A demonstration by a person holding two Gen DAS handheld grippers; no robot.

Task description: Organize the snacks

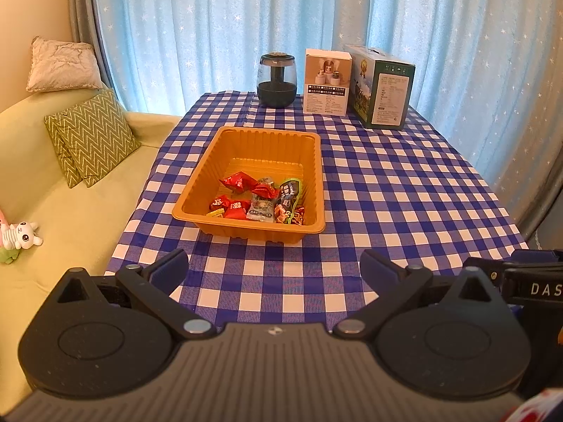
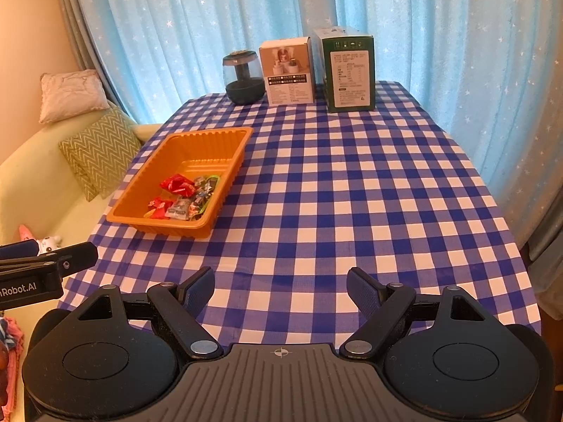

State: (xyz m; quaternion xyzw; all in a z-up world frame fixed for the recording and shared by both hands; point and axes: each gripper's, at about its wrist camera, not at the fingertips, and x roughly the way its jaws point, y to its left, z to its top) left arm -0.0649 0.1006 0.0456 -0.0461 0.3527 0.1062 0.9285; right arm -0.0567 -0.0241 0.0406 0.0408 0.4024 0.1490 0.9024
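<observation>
An orange plastic tray [image 1: 197, 197] sits on the blue-and-white checked table and holds several wrapped snacks [image 1: 260, 198], red, silver and green. It also shows in the right wrist view [image 2: 230, 172] at the left, with the snacks [image 2: 183, 198] piled in its near half. My left gripper [image 1: 274, 270] is open and empty, held above the near table edge just in front of the tray. My right gripper [image 2: 280, 288] is open and empty, over the near edge to the right of the tray.
At the far table edge stand a dark round jar-like device [image 1: 277, 81], a white box [image 1: 327, 82] and a green box [image 1: 381, 86]. A yellow-green sofa [image 1: 45, 183] with cushions and a plush toy [image 1: 21, 237] lies left of the table. Blue curtains hang behind.
</observation>
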